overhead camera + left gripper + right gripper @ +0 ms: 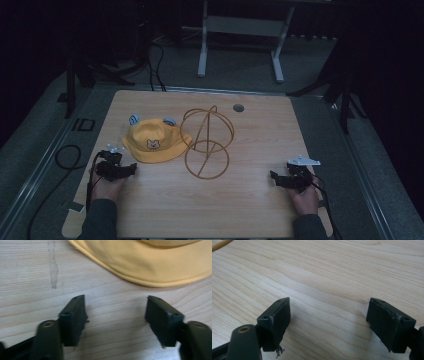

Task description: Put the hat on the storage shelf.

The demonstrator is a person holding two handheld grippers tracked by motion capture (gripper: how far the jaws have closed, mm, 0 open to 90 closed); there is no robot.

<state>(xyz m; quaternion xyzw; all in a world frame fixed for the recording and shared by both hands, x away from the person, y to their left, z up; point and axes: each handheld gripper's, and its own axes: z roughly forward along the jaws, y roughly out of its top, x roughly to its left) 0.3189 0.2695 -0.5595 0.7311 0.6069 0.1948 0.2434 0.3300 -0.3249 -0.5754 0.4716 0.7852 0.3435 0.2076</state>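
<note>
1. Left gripper (131, 167) rests low over the wooden table (165, 210), held in the person's left hand (106, 187); its jaws stand wide apart with bare wood between them and nothing held.
2. Just ahead of those jaws lies a yellow bucket hat (152, 142), brim down on the table. In the left gripper view its stitched brim (150, 272) curves across the top, a short way beyond the jaw tips and not touching them.
3. On the hat's front is a small bear face (153, 145), and two pale blue ears (134, 119) stick up at its far side.
4. Beyond the hat, on the side away from the left gripper, stands a gold wire stand (206, 142): a ring base on the table and rounded loops rising above it. The hat's brim sits just beside the wire, and whether they touch I cannot tell.
5. Right gripper (273, 176) lies well apart from the left one, held in the right hand (305, 197) near the table's right edge. Its jaws are also spread wide with nothing between them, pointing across the table toward the stand's side.
6. Ahead of the right jaws is plain wood grain; a sliver of gold wire (220, 245) shows far off at the upper left of the right gripper view.
7. A grey three-cornered plate (303, 160) sits on top of the right gripper.
8. Far past both grippers, a small round grommet (238, 107) is set into the table near its back edge.
</note>
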